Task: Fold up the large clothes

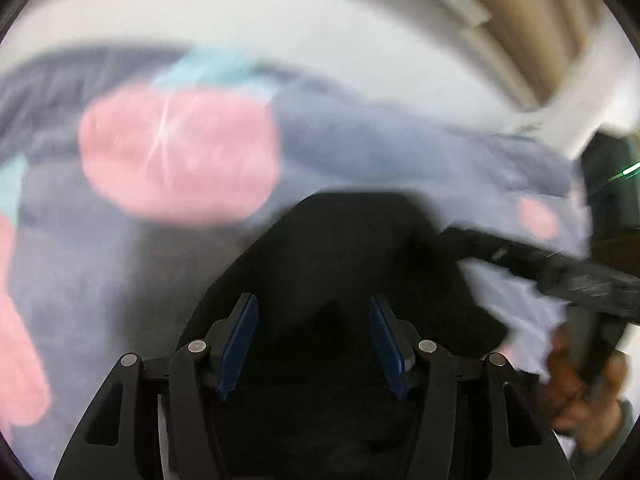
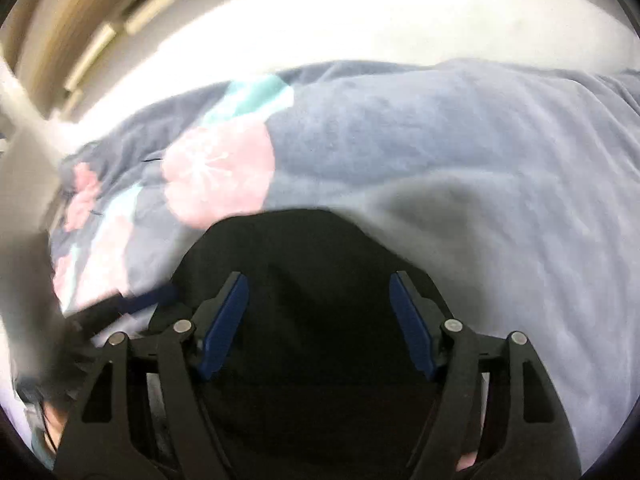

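Note:
A large blue-grey fleece garment (image 1: 120, 260) with pink flowers and teal leaves lies spread on a white surface; it also fills the right wrist view (image 2: 440, 152). A black cloth (image 1: 340, 248) lies in front of my left gripper (image 1: 314, 312), which is open with the cloth between its blue pads. The same black cloth (image 2: 300, 260) lies between the open pads of my right gripper (image 2: 318, 288). The right gripper and the hand holding it show at the right of the left wrist view (image 1: 560, 276). Both views are motion blurred.
The white surface (image 1: 320, 32) extends behind the garment. A wooden slatted frame (image 1: 520, 20) stands at the back right in the left wrist view and at the back left in the right wrist view (image 2: 60, 20).

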`<action>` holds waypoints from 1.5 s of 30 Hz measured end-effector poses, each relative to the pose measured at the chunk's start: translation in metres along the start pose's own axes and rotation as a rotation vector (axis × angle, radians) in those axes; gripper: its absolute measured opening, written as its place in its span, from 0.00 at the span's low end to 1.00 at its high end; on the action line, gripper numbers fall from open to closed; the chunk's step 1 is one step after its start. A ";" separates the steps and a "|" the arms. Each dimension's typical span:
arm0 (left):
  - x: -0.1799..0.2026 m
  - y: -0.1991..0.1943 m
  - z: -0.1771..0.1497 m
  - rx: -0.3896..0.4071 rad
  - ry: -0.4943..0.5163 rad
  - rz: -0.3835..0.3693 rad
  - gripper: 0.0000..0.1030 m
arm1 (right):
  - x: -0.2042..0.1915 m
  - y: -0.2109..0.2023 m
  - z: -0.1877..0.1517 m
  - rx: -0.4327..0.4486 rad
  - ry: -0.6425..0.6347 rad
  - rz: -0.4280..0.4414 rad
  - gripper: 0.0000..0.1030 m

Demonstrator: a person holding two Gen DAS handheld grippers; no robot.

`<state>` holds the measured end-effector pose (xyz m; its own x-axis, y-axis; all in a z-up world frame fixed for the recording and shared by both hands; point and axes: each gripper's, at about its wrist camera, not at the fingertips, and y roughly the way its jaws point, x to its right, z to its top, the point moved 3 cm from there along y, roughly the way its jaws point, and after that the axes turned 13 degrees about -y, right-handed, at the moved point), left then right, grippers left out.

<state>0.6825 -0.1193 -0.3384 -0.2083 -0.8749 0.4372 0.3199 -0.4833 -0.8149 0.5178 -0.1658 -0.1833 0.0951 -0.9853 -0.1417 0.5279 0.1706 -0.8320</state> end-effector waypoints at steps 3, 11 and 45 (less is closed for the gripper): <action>-0.020 0.034 0.000 -0.030 -0.044 0.041 0.56 | 0.004 0.056 0.000 -0.126 0.018 -0.052 0.56; -0.013 0.036 -0.005 -0.019 0.054 0.090 0.56 | 0.018 0.072 -0.017 -0.174 -0.001 -0.057 0.58; -0.053 0.042 0.011 -0.196 -0.196 -0.229 0.62 | 0.099 0.056 -0.071 -0.222 0.126 0.392 0.66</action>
<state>0.7169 -0.0935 -0.3920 -0.0663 -0.7426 0.6665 0.0982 -0.6696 -0.7362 0.4967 -0.2537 -0.2822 0.1406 -0.8416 -0.5215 0.2777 0.5391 -0.7952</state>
